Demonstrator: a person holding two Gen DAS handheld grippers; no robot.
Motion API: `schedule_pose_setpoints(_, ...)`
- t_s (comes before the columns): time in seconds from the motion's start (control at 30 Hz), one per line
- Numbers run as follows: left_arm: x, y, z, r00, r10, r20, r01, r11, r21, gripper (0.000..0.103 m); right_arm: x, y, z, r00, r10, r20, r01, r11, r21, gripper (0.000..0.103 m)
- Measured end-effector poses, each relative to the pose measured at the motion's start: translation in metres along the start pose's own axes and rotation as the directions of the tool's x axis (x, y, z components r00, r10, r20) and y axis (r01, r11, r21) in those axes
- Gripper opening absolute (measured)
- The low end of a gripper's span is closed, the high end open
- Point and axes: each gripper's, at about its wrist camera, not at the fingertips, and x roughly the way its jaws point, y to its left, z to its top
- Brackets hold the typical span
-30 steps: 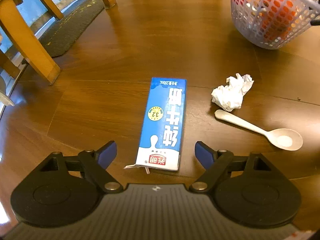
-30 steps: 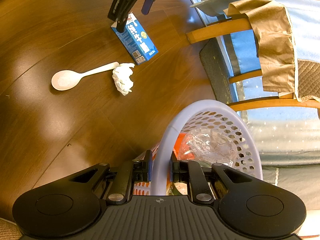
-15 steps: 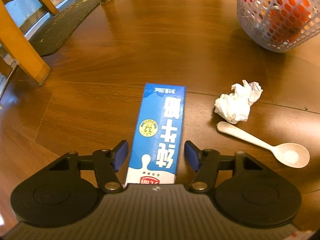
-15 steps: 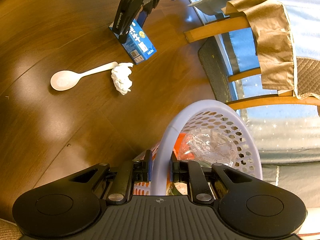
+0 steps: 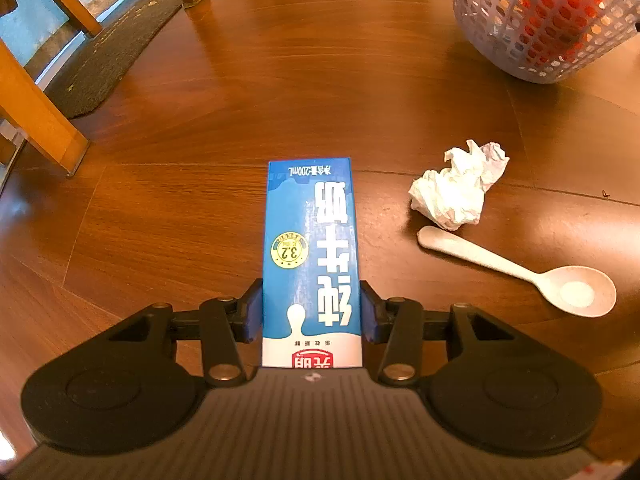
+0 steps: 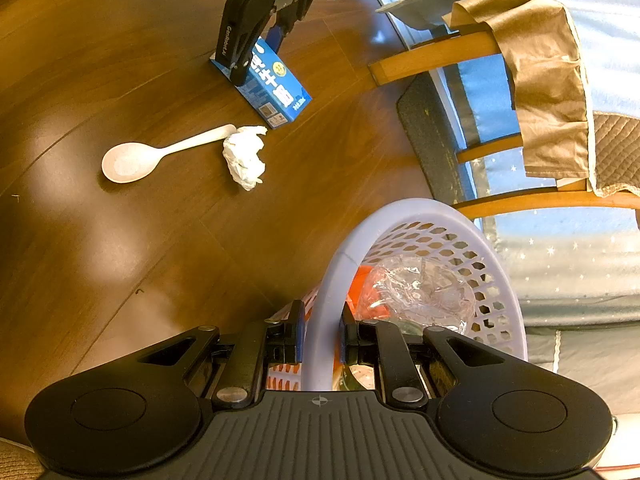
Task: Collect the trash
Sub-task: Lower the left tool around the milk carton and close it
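Two tongs work here. Left tongs (image 5: 312, 314) are closing around the carton (image 5: 310, 252), pads at its sides, near its end; it lies flat on the bench (image 5: 280, 100). Right tongs (image 6: 319, 338) pinch the basket (image 6: 336, 280) rim. Tissue (image 5: 456, 192) and spoon (image 5: 532, 272) lie just beside the carton, with bare wood beyond it toward the bench edge.

On the tabletop (image 5: 320, 80): one blue milk carton (image 5: 310, 248); one crumpled tissue (image 5: 456, 192); one white spoon (image 5: 560, 284); one perforated plastic basket (image 6: 424, 240); beside it, two wooden chairs (image 6: 480, 52).
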Motion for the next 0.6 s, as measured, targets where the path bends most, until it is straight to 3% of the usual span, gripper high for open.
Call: schedule_pose_setpoints(0.6,-0.034,0.003,0.0,0.999,0.002,0.041,-0.001,1.0,-0.009,0.041,0.0,0.0,0.001,1.0,0.006,0.001,-0.006,1.0,0.006,0.012)
